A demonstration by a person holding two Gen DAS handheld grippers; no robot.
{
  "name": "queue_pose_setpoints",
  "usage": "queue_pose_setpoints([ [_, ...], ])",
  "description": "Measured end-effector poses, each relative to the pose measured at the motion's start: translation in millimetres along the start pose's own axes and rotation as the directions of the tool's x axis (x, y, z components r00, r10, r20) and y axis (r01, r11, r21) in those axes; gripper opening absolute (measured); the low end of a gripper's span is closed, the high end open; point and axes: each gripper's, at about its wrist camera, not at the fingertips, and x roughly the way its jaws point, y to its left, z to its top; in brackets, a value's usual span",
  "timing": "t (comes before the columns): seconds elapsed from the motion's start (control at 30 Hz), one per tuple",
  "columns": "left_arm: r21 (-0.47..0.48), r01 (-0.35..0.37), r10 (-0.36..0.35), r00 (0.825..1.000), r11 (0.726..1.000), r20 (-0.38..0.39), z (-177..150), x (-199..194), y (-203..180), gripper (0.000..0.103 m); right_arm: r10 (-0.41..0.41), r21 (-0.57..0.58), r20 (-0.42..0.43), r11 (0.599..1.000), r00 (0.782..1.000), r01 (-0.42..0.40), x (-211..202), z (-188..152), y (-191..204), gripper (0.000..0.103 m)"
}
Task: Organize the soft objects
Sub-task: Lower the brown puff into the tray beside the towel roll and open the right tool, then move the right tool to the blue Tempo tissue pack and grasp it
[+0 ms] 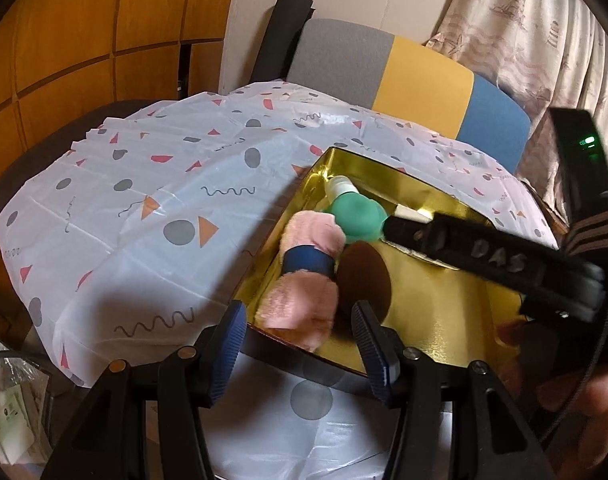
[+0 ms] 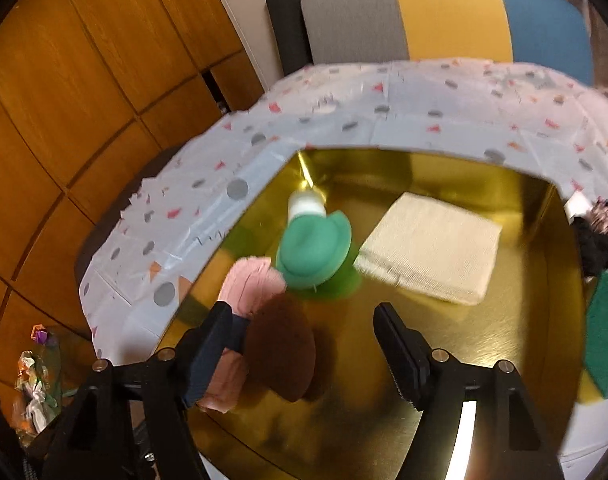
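Observation:
A gold-lined box (image 1: pixel 444 320) stands on the table's patterned cloth (image 1: pixel 144 208). In it lie a pink fluffy roll with a navy band (image 1: pixel 308 264), a brown oval pad (image 1: pixel 364 276), a green sponge with a white handle (image 1: pixel 356 220) and a folded cream cloth (image 2: pixel 432 248). My left gripper (image 1: pixel 300 344) is open at the box's near wall, with the pink roll's near end between its fingers, untouched. My right gripper (image 2: pixel 304 348) is open low over the box floor, above the brown pad (image 2: pixel 282 344). One right finger (image 1: pixel 424 232) reaches in from the right beside the green sponge.
A green scouring pad (image 2: pixel 606 344) and a black fuzzy thing (image 2: pixel 600 240) lie by the box's right side. A chair back in grey, yellow and blue (image 1: pixel 420 80) stands behind the table. Wooden cupboard doors (image 1: pixel 84 40) are at left, a curtain (image 1: pixel 524 20) at right.

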Motion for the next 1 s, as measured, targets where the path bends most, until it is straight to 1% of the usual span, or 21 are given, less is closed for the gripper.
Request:
queue_pose_setpoints([
  [0.1,0.015,0.027,-0.027,1.0,1.0,0.011,-0.6,-3.0,-4.5,0.055,-0.023,-0.011,0.062,1.0,0.998,0.024,-21.1,1.9,-3.1,0.074],
  [0.2,0.035,0.066,-0.066,0.998,0.997,0.012,-2.1,-4.9,-11.0,0.055,-0.063,-0.003,0.13,0.998,0.989,0.064,-48.2,-0.1,-13.4,0.074],
  [0.3,0.066,0.126,-0.127,0.992,0.99,0.01,-5.6,-7.7,-21.6,0.055,-0.116,0.023,0.171,0.993,0.978,0.113,-67.9,-3.2,-28.4,0.074],
  [0.37,0.094,0.144,-0.145,0.989,0.985,0.01,-8.7,-10.0,-29.2,0.055,-0.151,0.05,0.188,0.988,0.971,0.145,-80.5,-7.5,-42.7,0.075],
  [0.5,0.164,0.172,-0.175,0.984,0.971,0.006,-16.0,-13.6,-47.0,0.055,-0.205,0.117,0.178,0.975,0.962,0.186,-97.5,-19.4,-72.9,0.075],
  [0.63,0.217,0.217,-0.222,0.975,0.952,0.0,-24.1,-19.1,-61.9,0.055,-0.26,0.164,0.147,0.958,0.954,0.236,-107.4,-40.7,-102.0,0.075],
  [0.73,0.245,0.248,-0.253,0.967,0.937,-0.01,-28.5,-23.9,-73.2,0.055,-0.303,0.186,0.116,0.942,0.946,0.279,-110.9,-64.5,-122.8,0.075],
  [0.8,0.257,0.277,-0.281,0.959,0.926,-0.019,-32.7,-28.4,-79.9,0.055,-0.341,0.201,0.081,0.926,0.937,0.32,-110.0,-84.7,-139.7,0.075],
  [0.9,0.288,0.317,-0.318,0.947,0.904,-0.044,-41.0,-33.1,-93.9,0.055,-0.367,0.232,0.024,0.907,0.93,0.352,-109.2,-110.0,-162.1,0.075],
  [0.93,0.298,0.324,-0.325,0.945,0.898,-0.048,-43.9,-34.7,-97.6,0.055,-0.38,0.247,0.006,0.897,0.925,0.366,-110.4,-118.1,-171.5,0.075],
  [1.0,0.325,0.337,-0.335,0.94,0.883,-0.065,-50.7,-37.3,-107.6,0.055,-0.405,0.282,-0.003,0.877,0.914,0.39,-117.4,-129.2,-189.5,0.075],
])
